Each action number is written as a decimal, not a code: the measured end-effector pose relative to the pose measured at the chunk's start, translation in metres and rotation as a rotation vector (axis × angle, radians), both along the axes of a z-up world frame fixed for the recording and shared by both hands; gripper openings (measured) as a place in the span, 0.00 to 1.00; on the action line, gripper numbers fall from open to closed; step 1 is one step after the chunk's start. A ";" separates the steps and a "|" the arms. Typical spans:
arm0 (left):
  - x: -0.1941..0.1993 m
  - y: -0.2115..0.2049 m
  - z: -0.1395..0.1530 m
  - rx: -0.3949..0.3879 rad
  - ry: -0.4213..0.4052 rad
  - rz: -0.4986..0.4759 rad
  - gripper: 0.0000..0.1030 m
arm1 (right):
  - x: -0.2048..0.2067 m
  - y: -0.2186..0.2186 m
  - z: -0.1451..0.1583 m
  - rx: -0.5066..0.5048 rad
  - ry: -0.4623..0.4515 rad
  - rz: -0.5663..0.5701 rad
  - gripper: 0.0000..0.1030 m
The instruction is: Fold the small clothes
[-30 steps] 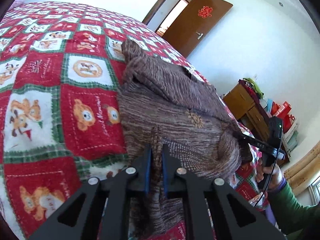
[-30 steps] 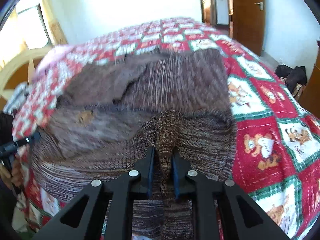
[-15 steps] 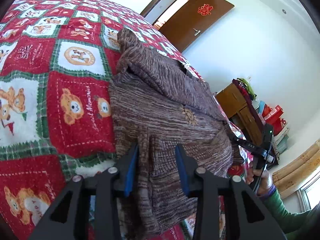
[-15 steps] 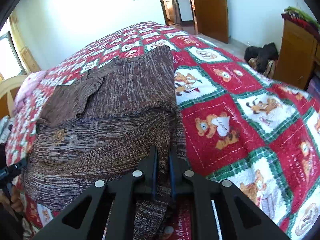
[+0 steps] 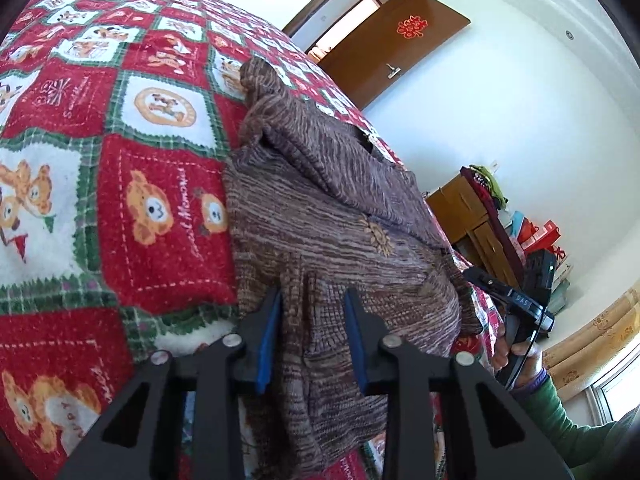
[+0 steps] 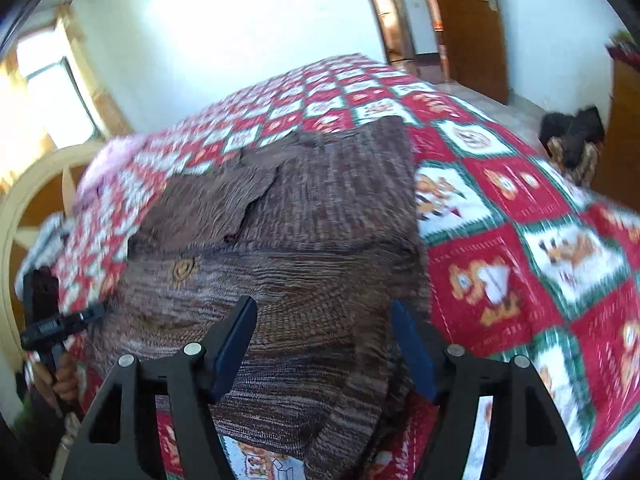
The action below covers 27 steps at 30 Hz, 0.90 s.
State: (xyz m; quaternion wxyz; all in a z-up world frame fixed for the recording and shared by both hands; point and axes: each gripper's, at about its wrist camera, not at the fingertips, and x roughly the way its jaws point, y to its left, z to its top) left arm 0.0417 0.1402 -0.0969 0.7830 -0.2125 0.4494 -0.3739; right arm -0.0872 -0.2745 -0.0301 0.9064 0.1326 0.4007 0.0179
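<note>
- Brown sweater [image 5: 328, 216] lies folded on the bed [image 5: 120, 128].
- Left tongs [image 5: 312, 332] angled down, slightly apart, just closing, knit between, unpressed.
- Right tongs [image 6: 324, 344] angled down, just opened wide over the hem.

One sweater, one blanket, two grippers

A single brown knit sweater [image 5: 320, 216] lies on one red-and-green checked blanket [image 5: 132, 208]; two grippers show, the left gripper [image 5: 312, 336] at 6 o'clock of its view and the right gripper [image 6: 324, 344] at 6 o'clock of its own, each with two blue pads; one brown door [image 5: 392, 52] stands at 1 o'clock, one wooden cabinet [image 5: 464, 208] at 3 o'clock
</note>
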 end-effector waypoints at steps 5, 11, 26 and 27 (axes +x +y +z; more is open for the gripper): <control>0.000 0.003 -0.001 -0.007 0.005 0.001 0.32 | 0.031 0.014 -0.014 -0.151 0.103 0.002 0.68; 0.000 0.002 0.002 0.009 -0.009 -0.016 0.30 | 0.027 0.027 -0.023 -0.219 0.133 0.047 0.16; 0.007 -0.012 0.005 0.079 -0.028 -0.038 0.28 | -0.025 -0.023 -0.019 -0.122 0.098 -0.170 0.08; 0.006 -0.014 0.006 0.095 -0.038 -0.040 0.28 | -0.025 -0.023 -0.018 -0.123 0.099 -0.165 0.08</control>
